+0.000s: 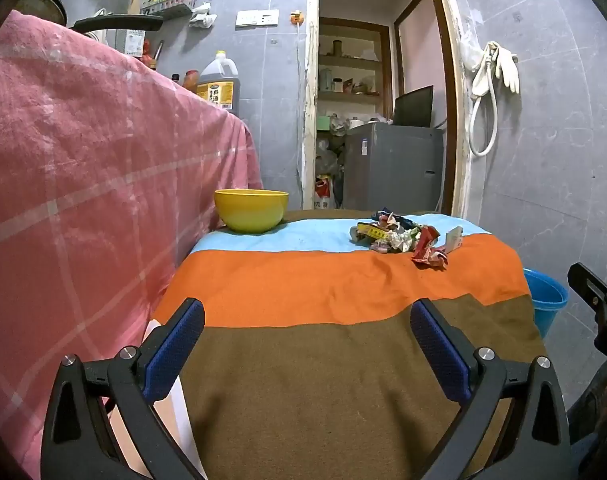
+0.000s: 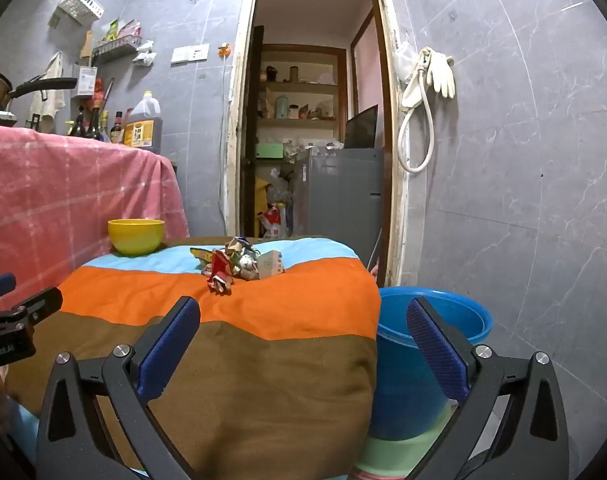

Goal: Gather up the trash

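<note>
Wrappers [image 1: 403, 238] heaped on the striped table [image 1: 343, 360], well ahead of both grippers. Left gripper [image 1: 307, 316] and right gripper [image 2: 303, 314] fully spread, empty. Blue bucket [image 2: 443, 320] under right gripper's right finger.

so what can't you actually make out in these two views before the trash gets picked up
- Yellow bowl: its inside is hidden by its own rim in both views.
- Blue bucket: its bottom is hidden by its wall in the right wrist view; the left wrist view shows only a sliver behind the striped cloth.
- Trash pile: too small and crumpled to count pieces or read labels.
- Room beyond the doorway: dim, items unclear.
</note>
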Demonstrator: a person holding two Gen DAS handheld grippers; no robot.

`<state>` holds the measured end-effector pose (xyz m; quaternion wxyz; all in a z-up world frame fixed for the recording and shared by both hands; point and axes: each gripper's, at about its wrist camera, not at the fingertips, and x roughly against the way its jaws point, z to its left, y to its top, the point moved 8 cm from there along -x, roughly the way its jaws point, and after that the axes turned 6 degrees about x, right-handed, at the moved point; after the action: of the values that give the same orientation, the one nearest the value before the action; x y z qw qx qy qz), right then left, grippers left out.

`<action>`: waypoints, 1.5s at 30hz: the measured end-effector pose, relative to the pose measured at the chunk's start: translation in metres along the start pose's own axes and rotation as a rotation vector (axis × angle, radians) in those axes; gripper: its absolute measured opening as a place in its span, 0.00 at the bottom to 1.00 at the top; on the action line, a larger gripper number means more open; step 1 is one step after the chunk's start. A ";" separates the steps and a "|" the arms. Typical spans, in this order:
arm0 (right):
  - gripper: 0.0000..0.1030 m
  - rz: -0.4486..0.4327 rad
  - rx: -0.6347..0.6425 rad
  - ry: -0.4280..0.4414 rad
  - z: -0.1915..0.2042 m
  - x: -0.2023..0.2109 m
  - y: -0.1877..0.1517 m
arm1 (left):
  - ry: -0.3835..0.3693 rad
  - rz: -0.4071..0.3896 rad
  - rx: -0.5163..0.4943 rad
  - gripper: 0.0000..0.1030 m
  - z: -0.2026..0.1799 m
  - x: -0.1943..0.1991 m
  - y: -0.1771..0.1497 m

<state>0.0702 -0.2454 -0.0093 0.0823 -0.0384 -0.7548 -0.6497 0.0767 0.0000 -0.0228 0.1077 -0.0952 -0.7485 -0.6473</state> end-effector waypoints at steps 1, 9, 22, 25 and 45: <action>1.00 0.002 0.000 0.000 0.000 0.000 0.000 | 0.000 0.000 -0.002 0.98 0.000 0.000 0.000; 1.00 0.004 0.000 0.001 0.001 0.000 0.000 | 0.000 0.000 -0.006 0.98 0.000 0.000 0.000; 1.00 0.008 -0.004 0.002 0.001 -0.001 -0.002 | -0.004 0.001 -0.014 0.98 -0.005 0.001 -0.002; 1.00 0.008 -0.004 0.001 0.001 -0.001 -0.002 | -0.005 0.001 -0.014 0.98 -0.005 0.001 -0.002; 1.00 0.009 -0.005 0.002 0.001 -0.001 -0.002 | -0.004 0.001 -0.012 0.98 -0.005 0.001 -0.003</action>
<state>0.0708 -0.2449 -0.0114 0.0858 -0.0414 -0.7529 -0.6512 0.0753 -0.0056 -0.0243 0.1060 -0.0975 -0.7447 -0.6516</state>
